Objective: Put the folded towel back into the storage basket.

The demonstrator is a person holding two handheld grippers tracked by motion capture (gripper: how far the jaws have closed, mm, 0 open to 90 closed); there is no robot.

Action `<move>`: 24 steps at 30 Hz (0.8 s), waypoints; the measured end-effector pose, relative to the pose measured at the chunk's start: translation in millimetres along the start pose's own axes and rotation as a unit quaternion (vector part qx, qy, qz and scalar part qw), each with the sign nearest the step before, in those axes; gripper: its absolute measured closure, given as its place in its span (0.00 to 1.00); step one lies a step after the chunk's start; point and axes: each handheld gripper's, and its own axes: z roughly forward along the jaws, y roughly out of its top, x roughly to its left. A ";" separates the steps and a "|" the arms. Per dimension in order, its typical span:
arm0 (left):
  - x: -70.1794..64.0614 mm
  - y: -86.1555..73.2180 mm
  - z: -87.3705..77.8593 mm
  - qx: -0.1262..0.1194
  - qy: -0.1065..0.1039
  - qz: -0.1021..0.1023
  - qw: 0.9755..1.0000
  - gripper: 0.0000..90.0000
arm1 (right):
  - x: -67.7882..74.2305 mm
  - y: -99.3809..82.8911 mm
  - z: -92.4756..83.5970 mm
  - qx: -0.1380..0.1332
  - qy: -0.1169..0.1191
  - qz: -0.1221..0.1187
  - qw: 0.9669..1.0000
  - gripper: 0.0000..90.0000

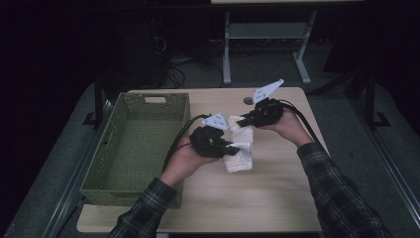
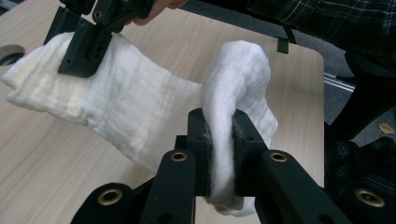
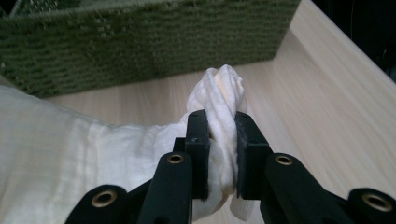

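Note:
A white folded cloth (image 1: 239, 148) lies in the middle of the wooden table (image 1: 277, 198), held at two ends. My left gripper (image 1: 236, 147) is shut on its near end; in the left gripper view the cloth (image 2: 140, 102) bunches up between my jaws, left gripper (image 2: 220, 135). My right gripper (image 1: 242, 121) is shut on the far end, and in the right gripper view a twisted fold of cloth (image 3: 219, 98) sticks up past the right gripper (image 3: 221, 135). The right gripper (image 2: 86, 49) also appears at the top left of the left gripper view, clamped on the cloth.
A green woven basket (image 1: 133, 148), empty inside, stands at the left of the table; its wall (image 3: 140, 42) is just beyond the cloth. A round hole (image 1: 248, 100) is in the table's far edge. A desk frame (image 1: 267, 44) stands behind the table.

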 end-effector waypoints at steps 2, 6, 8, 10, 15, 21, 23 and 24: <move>2.8 -1.1 -7.1 -0.003 0.000 0.002 1.000 0.89 | 0.9 6.8 1.8 -0.007 0.007 0.002 1.000 0.86; 7.2 -3.9 -27.5 -0.006 0.005 0.007 1.000 0.89 | 2.0 22.1 6.4 -0.009 0.006 -0.008 1.000 0.86; 9.2 -6.2 -36.2 -0.007 0.008 0.007 1.000 0.89 | 3.2 29.3 8.9 -0.009 0.008 -0.011 1.000 0.86; 12.1 -10.3 -45.4 -0.010 0.010 0.007 1.000 0.89 | 3.8 38.4 12.6 -0.010 0.007 -0.015 1.000 0.86; 18.7 -24.1 -66.2 -0.010 0.020 0.003 1.000 0.89 | 4.9 56.4 25.6 -0.014 0.011 -0.021 1.000 0.86; 26.7 -40.2 -89.1 -0.014 0.033 -0.009 0.999 0.89 | 6.8 79.0 49.5 -0.012 0.020 -0.031 0.999 0.86; 28.6 -44.3 -96.3 -0.018 0.037 -0.013 0.999 0.89 | 8.3 88.2 57.7 -0.015 0.022 -0.034 0.999 0.86; 29.6 -47.3 -101.7 -0.019 0.042 -0.015 0.999 0.89 | 8.7 91.3 60.5 -0.016 0.023 -0.036 0.999 0.86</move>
